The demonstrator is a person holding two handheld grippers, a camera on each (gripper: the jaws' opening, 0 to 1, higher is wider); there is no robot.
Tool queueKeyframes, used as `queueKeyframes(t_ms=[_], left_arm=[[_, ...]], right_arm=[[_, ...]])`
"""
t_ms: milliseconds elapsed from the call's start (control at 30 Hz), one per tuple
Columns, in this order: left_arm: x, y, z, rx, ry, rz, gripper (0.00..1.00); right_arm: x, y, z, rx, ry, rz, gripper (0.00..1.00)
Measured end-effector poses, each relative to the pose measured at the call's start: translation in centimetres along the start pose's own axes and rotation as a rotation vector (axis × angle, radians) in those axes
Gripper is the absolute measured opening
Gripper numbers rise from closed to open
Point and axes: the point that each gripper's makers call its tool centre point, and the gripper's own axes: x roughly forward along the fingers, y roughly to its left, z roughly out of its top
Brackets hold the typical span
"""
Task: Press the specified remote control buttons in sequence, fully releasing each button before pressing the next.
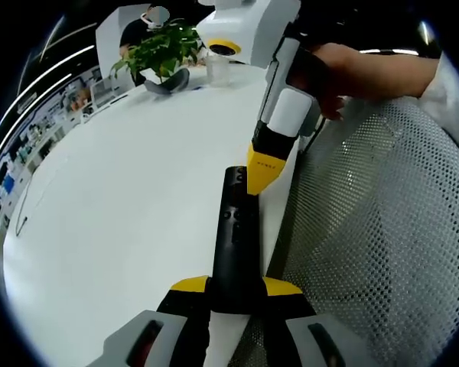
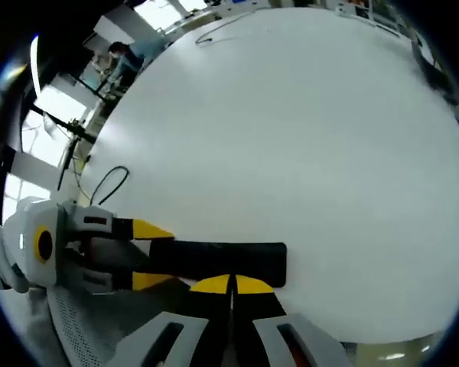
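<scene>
Two grippers, one black remote control (image 1: pixel 239 237), white table (image 1: pixel 122 199).

Near: left gripper (image 1: pixel 235 289) clamps the remote's near end at the table edge, beside a mesh chair (image 1: pixel 382 229). Middle: right gripper (image 1: pixel 262 183), jaws closed together empty, tip down on the remote's far end. Far: potted plant (image 1: pixel 162 47), cup (image 1: pixel 218 69). Risk: an off-centre push could tilt or slide the remote toward the edge, or catch a neighbouring button.
</scene>
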Motion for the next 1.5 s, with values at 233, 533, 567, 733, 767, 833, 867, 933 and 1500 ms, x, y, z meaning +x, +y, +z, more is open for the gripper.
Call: queueKeyframes(t_ms=[233, 533, 567, 733, 767, 833, 867, 933, 1500], left_arm=[[0.03, -0.01, 0.00, 0.000, -0.007, 0.000, 0.24], [0.01, -0.03, 0.00, 0.003, -0.008, 0.002, 0.24], [0.01, -0.03, -0.01, 0.004, -0.008, 0.002, 0.24], [0.03, -0.02, -0.01, 0.005, -0.008, 0.004, 0.24], [0.05, -0.02, -0.02, 0.006, -0.008, 0.004, 0.24], [0.06, -0.03, -0.03, 0.007, -0.008, 0.005, 0.24], [0.06, -0.04, -0.03, 0.007, -0.008, 0.005, 0.24], [0.04, -0.05, -0.02, 0.007, -0.009, 0.005, 0.24], [0.02, -0.01, 0.01, 0.007, -0.013, 0.002, 0.24]], right_arm=[[0.13, 0.09, -0.07, -0.047, 0.007, -0.019, 0.00], [0.21, -0.27, -0.09, -0.004, -0.001, 0.005, 0.00], [0.20, -0.29, -0.09, 0.008, -0.005, 0.012, 0.00], [0.20, -0.15, -0.10, 0.031, -0.010, 0.026, 0.00], [0.21, -0.08, -0.11, 0.016, -0.010, 0.016, 0.00], [0.19, -0.02, -0.13, 0.006, -0.011, 0.009, 0.00], [0.18, -0.05, -0.14, 0.003, -0.011, 0.008, 0.00], [0.14, -0.06, -0.14, 0.003, -0.014, 0.008, 0.00], [-0.01, 0.06, 0.03, 0.014, -0.018, 0.024, 0.00]])
